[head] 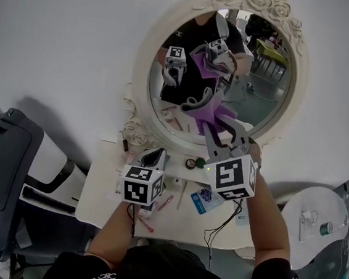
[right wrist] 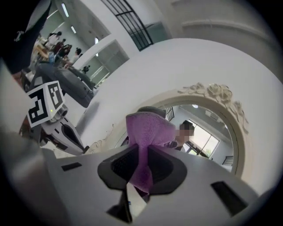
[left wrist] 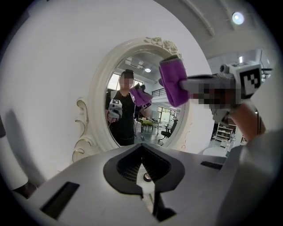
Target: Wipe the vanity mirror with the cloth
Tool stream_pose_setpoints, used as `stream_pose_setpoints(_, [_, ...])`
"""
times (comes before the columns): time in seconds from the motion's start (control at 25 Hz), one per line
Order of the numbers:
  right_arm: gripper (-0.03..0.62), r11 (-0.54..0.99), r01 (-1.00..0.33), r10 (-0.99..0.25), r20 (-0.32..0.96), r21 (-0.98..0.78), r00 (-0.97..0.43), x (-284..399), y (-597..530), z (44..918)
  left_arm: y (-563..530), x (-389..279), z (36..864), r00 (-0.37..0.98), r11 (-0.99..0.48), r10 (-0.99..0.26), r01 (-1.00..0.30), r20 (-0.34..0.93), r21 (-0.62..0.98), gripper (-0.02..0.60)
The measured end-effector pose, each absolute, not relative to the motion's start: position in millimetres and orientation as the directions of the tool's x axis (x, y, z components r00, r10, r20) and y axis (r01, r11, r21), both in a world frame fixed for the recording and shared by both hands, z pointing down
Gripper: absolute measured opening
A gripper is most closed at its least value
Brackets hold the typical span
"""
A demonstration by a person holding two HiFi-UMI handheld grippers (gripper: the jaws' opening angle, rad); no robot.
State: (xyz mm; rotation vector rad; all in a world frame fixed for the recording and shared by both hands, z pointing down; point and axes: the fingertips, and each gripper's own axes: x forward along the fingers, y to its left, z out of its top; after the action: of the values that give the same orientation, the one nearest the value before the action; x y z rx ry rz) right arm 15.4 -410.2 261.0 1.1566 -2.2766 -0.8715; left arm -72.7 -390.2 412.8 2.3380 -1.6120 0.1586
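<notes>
The oval vanity mirror (head: 222, 72) has a white frame with carved roses and stands against the wall at the back of a small white table (head: 104, 187). My right gripper (head: 215, 131) reaches up to the lower part of the glass, shut on a purple cloth (head: 217, 112) whose reflection meets it there. In the right gripper view the cloth (right wrist: 143, 132) bunches out of the gripper (right wrist: 141, 152) in front of the mirror frame (right wrist: 212, 95). My left gripper (head: 154, 157) hovers low over the table, shut and empty (left wrist: 142, 150); from it I see the mirror (left wrist: 132, 97), the cloth (left wrist: 173, 81) and the right gripper (left wrist: 221, 88).
Small cosmetics, a blue card (head: 204, 201) and cables lie scattered on the table under the grippers. A dark office chair (head: 5, 155) stands at the left. A round white side table (head: 314, 225) with small bottles is at the right.
</notes>
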Motion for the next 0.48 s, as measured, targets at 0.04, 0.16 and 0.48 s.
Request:
stream_pose_setpoints(0.04, [0.063, 0.438, -0.513, -0.822, 0.098, 0.738, -0.561, 9, -417, 247, -393, -76, 410, 0.354, -0.317, -0.901, -0.931, 0.25, 0.179, 0.007])
stream_pose_setpoints(0.16, [0.063, 0.377, -0.41, -0.82, 0.093, 0.83, -0.565, -9, -436, 205, -398, -83, 408, 0.326, -0.289, -0.914, -0.941, 0.243, 0.173, 0.006])
stream_pose_setpoints(0.48, [0.063, 0.174, -0.135, -0.895, 0.1, 0.975, -0.434, -33, -493, 132, -409, -100, 405, 0.263, -0.227, -0.935, -0.96, 0.24, 0.166, 0.006])
